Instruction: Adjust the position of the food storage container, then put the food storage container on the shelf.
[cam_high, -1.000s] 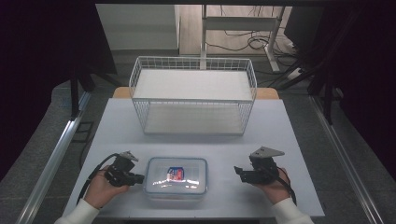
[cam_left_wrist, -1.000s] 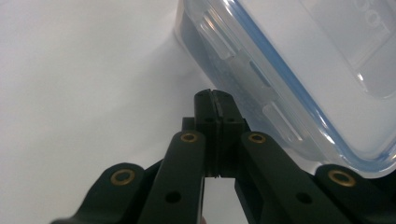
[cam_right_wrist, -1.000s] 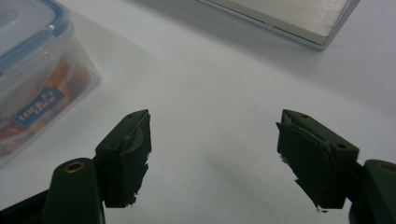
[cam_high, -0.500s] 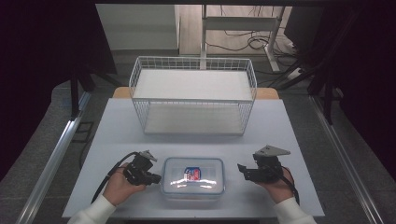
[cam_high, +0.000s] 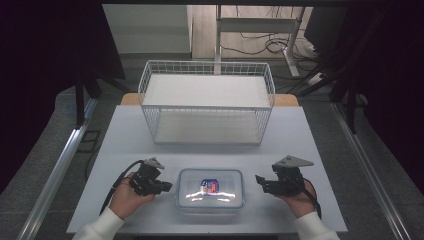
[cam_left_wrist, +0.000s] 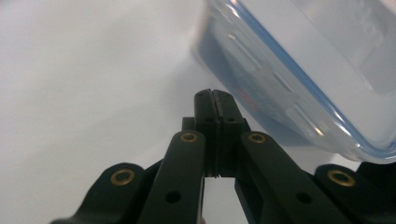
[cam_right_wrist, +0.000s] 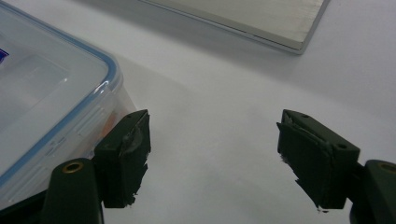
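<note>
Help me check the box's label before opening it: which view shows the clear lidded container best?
The high view: the whole container lies between both grippers, label visible through its lid. The left gripper view catches one blurred, blue-edged side; the right gripper view one corner.

Open tabletop (cam_high: 125, 130) around container (cam_high: 210, 190); wire basket (cam_high: 207, 102) behind.

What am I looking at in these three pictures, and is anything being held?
A person at a white table holds a two-jaw gripper in each hand. The high view looks down from above; the other two come from cameras riding on the grippers. A clear lidded container lies between them, with an empty wire basket behind it. The left gripper is shut on nothing, its tip beside the container's wall. The right gripper stands open, one jaw close to the container. Nothing is held.
</note>
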